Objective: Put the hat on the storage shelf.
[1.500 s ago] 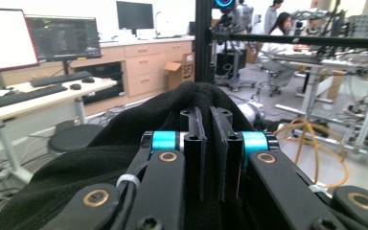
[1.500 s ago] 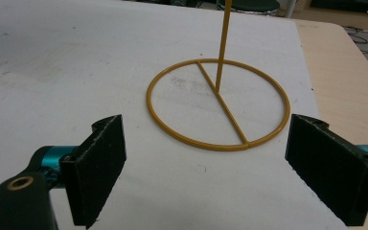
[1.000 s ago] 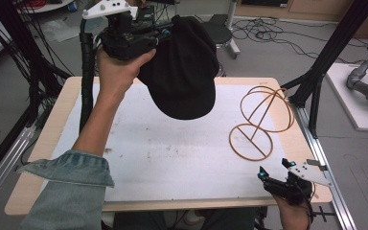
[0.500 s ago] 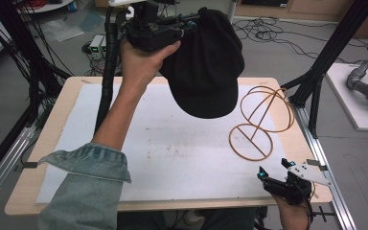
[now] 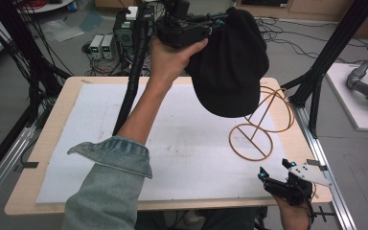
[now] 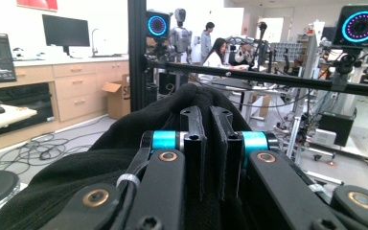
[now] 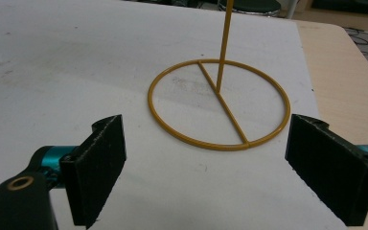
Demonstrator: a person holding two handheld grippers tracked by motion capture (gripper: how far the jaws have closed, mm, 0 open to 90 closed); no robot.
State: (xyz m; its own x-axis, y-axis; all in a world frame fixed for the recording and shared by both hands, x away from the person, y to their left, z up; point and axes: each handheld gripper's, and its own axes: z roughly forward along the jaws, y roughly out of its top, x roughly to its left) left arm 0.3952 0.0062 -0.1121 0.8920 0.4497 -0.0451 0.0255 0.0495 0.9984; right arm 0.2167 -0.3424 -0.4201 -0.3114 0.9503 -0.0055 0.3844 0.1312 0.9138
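**A:** Your left gripper (image 5: 206, 26) has its jaws pinched on a fold of the black cap (image 5: 230, 67), and the cap hangs in the air over the far side of the table, just above and behind the wire hat stand (image 5: 261, 122). In the left gripper view you can see the soft knit-like cloth (image 6: 76, 167) bunched around both jaws. What worries you?

**B:** The stand. It's thin yellow-brown wire: a flat ring base (image 7: 219, 103) with one crossbar, a slim upright rod (image 7: 224, 43), and a hoop on top. It looks light and nothing holds it down.

**A:** Right, so if you bring the cap in sideways, the limp crown could snag the hoop and tip or drag the stand across the white mat (image 5: 124, 143). Come down from above instead.

**B:** And your right gripper (image 5: 275, 175)?

**A:** Its jaws are spread wide, nothing between them, low at the near right corner of the table (image 5: 43, 143) and aimed at the ring base. You could use it to steady the base. Also, you're gripping only a fold; floppy fabric could slip free.
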